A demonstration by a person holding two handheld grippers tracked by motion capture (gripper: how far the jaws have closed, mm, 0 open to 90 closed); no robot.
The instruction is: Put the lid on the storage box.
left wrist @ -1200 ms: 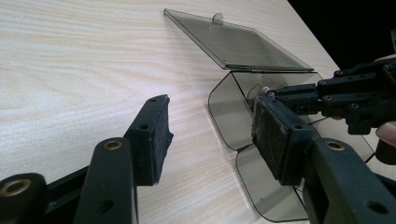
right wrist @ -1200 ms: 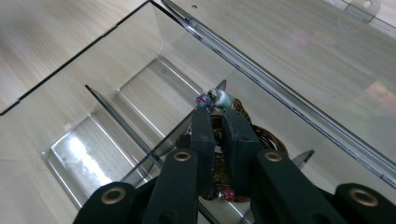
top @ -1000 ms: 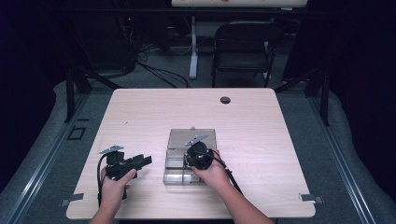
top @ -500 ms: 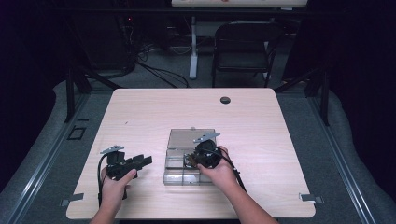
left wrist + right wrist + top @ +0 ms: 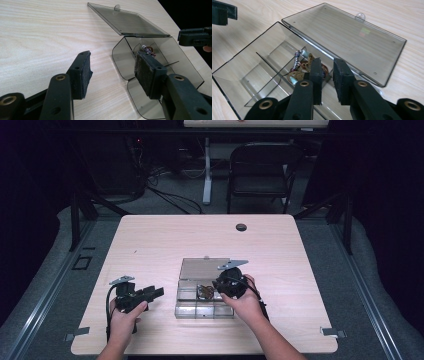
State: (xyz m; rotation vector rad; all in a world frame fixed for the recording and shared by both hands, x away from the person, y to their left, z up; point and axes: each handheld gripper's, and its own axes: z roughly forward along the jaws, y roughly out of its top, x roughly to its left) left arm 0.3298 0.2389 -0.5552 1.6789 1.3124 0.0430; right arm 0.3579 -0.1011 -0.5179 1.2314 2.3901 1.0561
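Inside open box: tangled jewellery.

A lab or studio, dark-curtained. Lone wooden table on grey carpet, with cables and 1 folding chair behind.

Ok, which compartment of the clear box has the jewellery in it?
The middle compartment of the row beside the open lid: the jewellery lies there, just left of the right gripper. The other compartments look empty.
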